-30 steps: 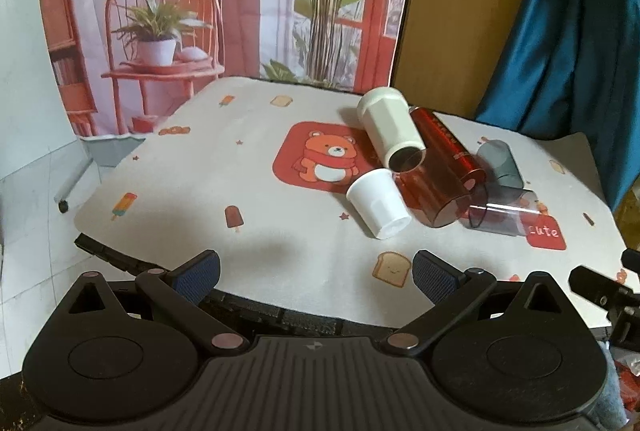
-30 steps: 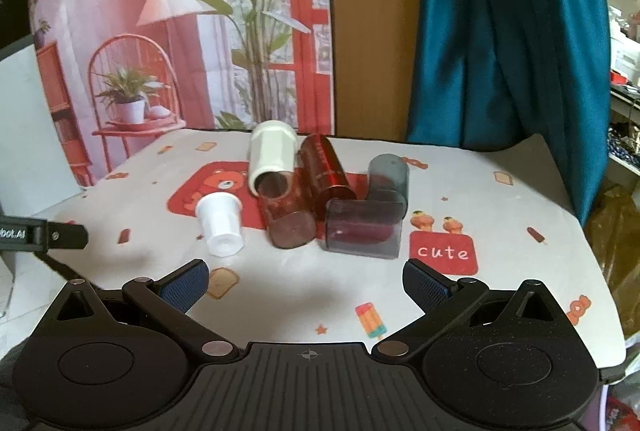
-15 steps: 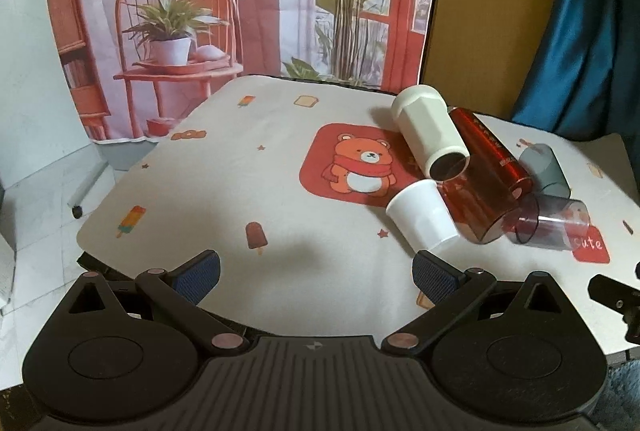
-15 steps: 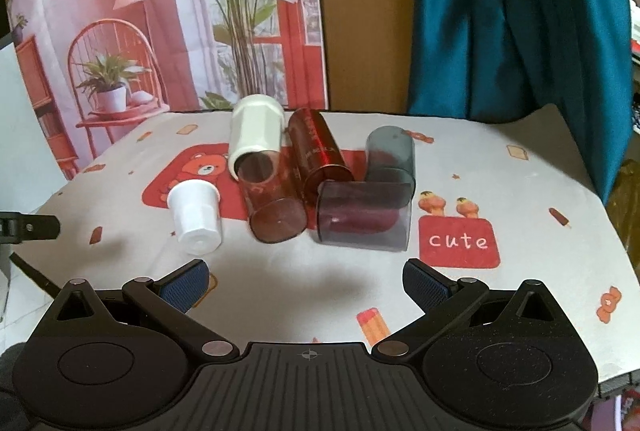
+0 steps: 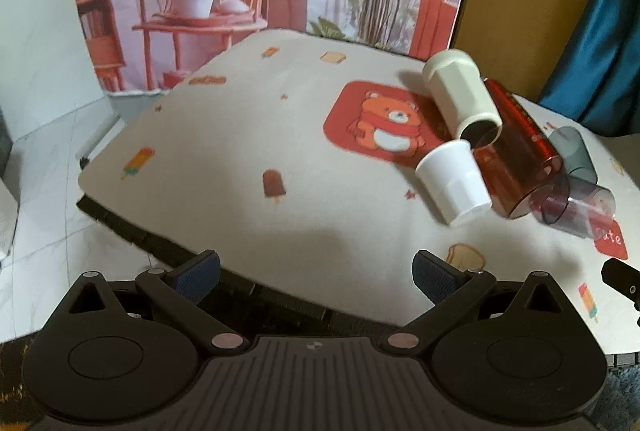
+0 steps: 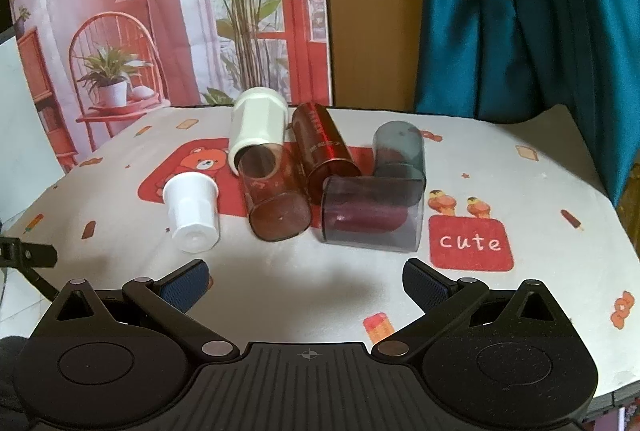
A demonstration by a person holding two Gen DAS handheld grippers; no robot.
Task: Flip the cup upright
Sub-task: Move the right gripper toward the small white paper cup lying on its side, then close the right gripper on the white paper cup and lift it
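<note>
Several cups lie on their sides in a cluster on the table. A small white cup (image 6: pixel 192 213) (image 5: pixel 454 183) lies nearest the left. Beside it lie a clear red cup (image 6: pixel 274 197) (image 5: pixel 516 171), a cream cup (image 6: pixel 258 129) (image 5: pixel 460 91), a dark red cup (image 6: pixel 322 147), a purple-tinted cup (image 6: pixel 372 215) (image 5: pixel 576 209) and a grey cup (image 6: pixel 398 147) (image 5: pixel 572 151). My right gripper (image 6: pixel 306 281) is open and empty just in front of the cluster. My left gripper (image 5: pixel 316 273) is open and empty, left of the cups, over the table's near edge.
The table (image 6: pixel 520 191) has a white patterned cloth with a bear patch (image 5: pixel 384 123) and a "cute" patch (image 6: pixel 470 243). A printed backdrop (image 6: pixel 160 11) and a teal curtain (image 6: pixel 520 11) stand behind. The table's left edge (image 5: pixel 120 215) drops to a tiled floor.
Both grippers have moved closer to the table and cups. The left view has swung left, so the cups sit further right in it. The cups have not moved.
</note>
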